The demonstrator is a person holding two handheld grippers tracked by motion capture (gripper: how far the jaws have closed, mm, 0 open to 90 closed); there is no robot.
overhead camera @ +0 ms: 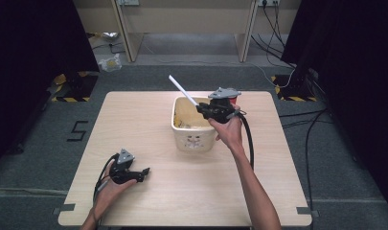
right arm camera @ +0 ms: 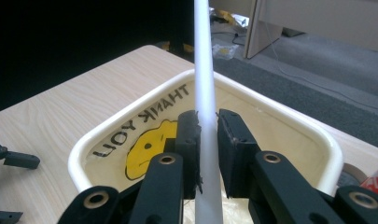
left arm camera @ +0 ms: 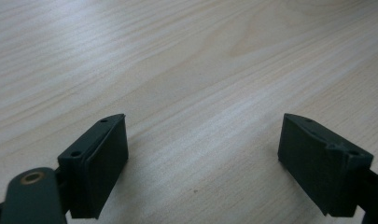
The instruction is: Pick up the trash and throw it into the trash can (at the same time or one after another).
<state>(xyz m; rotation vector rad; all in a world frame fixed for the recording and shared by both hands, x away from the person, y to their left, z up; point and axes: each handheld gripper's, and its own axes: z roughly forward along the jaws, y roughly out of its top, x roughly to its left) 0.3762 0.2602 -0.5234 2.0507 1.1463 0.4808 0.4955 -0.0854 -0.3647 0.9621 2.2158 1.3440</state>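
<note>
Right gripper view: the right tool (right arm camera: 206, 122) is clamped on a white straw (right arm camera: 204, 70), held over the cream tub (right arm camera: 91, 147) in the middle of the worktop (overhead camera: 148, 120). By my reading the pick-up is done, and lowering or releasing the straw into the tub is left. The left tool (left arm camera: 203, 154) rests wide and empty on the worktop near the front left.

On the wooden tabletop (overhead camera: 148, 124) stands a cream tub (overhead camera: 194, 125), and above its right rim the right gripper (overhead camera: 202, 109) pinches a white straw (overhead camera: 182, 89) that slants up and away to the left. The left gripper (overhead camera: 142, 173) rests near the tabletop's front left, jaws apart, well away from the tub.
</note>
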